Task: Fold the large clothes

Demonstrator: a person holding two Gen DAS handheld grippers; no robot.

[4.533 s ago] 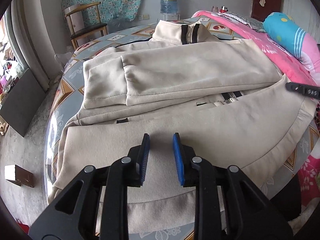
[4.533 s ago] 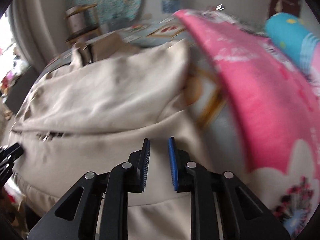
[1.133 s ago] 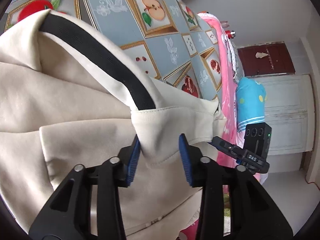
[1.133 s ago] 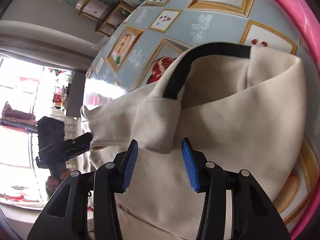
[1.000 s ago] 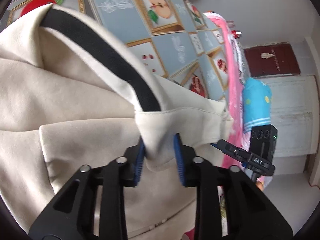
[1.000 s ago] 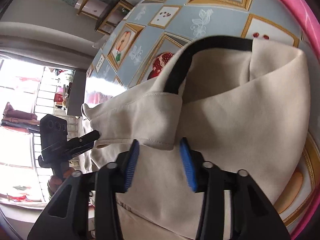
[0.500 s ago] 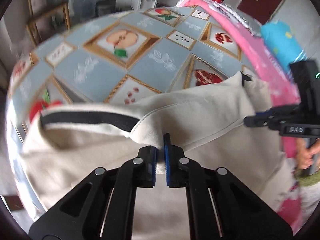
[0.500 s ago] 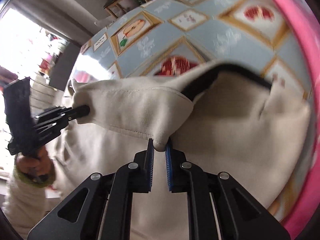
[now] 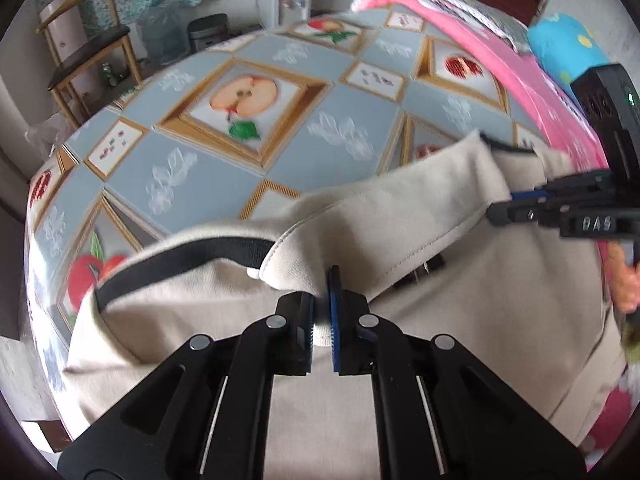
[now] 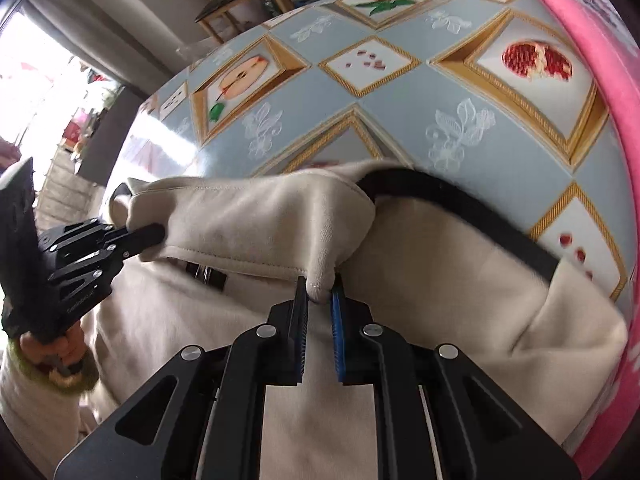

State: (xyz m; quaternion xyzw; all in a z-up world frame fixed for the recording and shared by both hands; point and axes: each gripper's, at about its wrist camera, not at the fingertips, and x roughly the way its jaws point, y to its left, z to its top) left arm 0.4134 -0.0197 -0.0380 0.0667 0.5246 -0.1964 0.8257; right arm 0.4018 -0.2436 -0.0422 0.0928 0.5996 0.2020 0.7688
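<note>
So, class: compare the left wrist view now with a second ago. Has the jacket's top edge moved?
Yes. The jacket, pinched in the left hand-held gripper, has pulled back off the tablecloth, uncovering the apple picture.

The jacket (image 9: pixel 460 320) lies on the table (image 9: pixel 224 184), at its near side, and its collar edge (image 9: pixel 180 252) is toward the far side. The left gripper (image 9: pixel 322 312) is clamped on one fold of the collar, and the right gripper (image 9: pixel 520 208) is clamped on the same raised edge, further to the right (the fabric stretches between the two). Behind the table, at the left, stands a chair (image 9: pixel 88 52). Along the right side of the table lies a blanket (image 9: pixel 480 36), with a pillow (image 9: pixel 560 52) behind it.
</note>
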